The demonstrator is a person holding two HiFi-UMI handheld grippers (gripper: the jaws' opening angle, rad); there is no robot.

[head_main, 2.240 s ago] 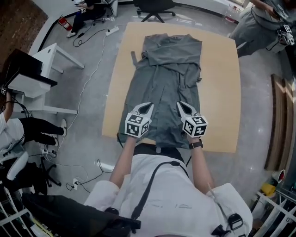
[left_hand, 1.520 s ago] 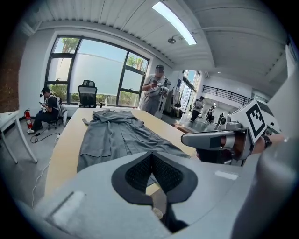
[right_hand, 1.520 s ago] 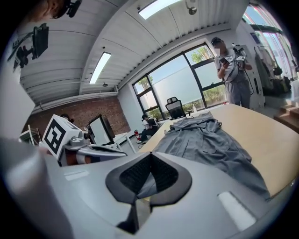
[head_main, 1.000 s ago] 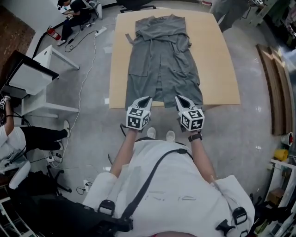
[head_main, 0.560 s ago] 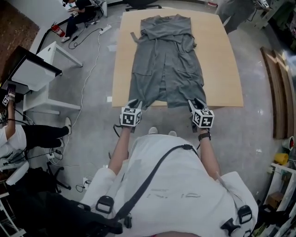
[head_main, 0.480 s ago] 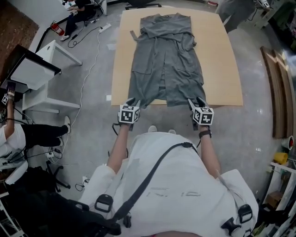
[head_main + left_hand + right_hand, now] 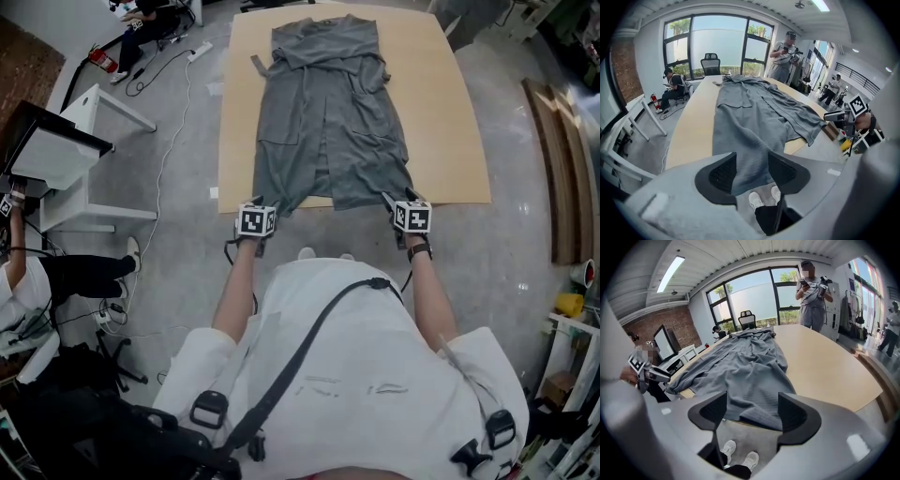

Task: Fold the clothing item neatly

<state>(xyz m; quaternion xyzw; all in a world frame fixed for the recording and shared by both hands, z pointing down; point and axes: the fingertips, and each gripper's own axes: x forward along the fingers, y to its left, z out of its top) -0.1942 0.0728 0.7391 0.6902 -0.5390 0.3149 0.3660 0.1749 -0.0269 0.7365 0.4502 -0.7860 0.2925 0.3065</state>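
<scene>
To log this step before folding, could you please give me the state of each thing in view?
Grey garment: spread flat, unfolded, hem over near edge of the table.
Left gripper: jaws open, just opened; hem between them, not pinched.
Right gripper: jaws open, just opened; hem between them, not pinched.

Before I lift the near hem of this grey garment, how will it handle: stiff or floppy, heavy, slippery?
Probably floppy: the grey garment lies flat and its hem droops over the table edge. Likely light, as the cloth looks thin and creases softly. It may slide on the smooth wooden top, so the far part could drag along.
</scene>
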